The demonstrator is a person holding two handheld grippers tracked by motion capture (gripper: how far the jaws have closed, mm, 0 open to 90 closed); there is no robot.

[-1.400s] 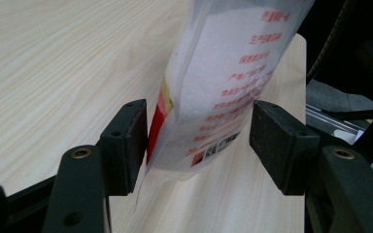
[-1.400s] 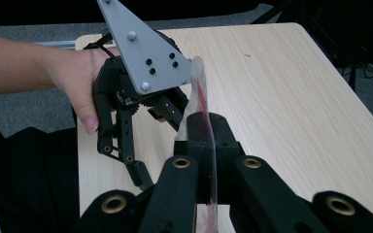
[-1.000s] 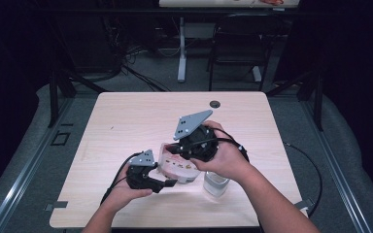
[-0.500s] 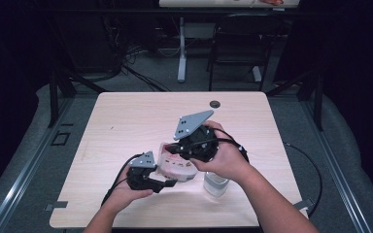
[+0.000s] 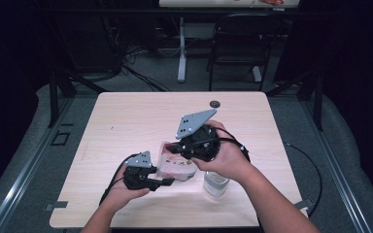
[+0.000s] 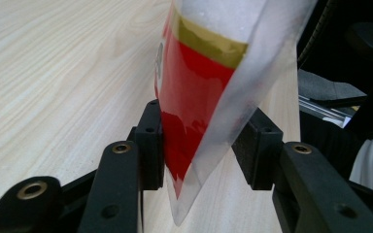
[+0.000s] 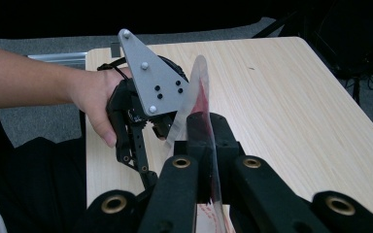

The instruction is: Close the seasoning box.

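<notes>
So the pouch, clear plastic w/ a red panel and a gold stripe, hangs between your two tongs above the near-centre of the table, just left of a clear cup standing by your right forearm. In the left gripper view the pouch comes down corner-first between the jaws; the left pad sits right against the red face, the right pad is at the clear film's edge, but a firm pinch isn't evident. Your left tongs have just been closing from full width, w/ the pouch between them; they're at a mid gap, not clamped.

Your right tongs are narrow, jaws pressed together on the pouch's upper edge, which stands up thin and edge-on between them. In the high view the right tongs come at the pouch from the right and above, grey plate tilted up, cable looping behind your wrist.

Your left hand wraps the left gripper body low at the table's near side. A small dark disc lies at the far edge, well apart.
</notes>
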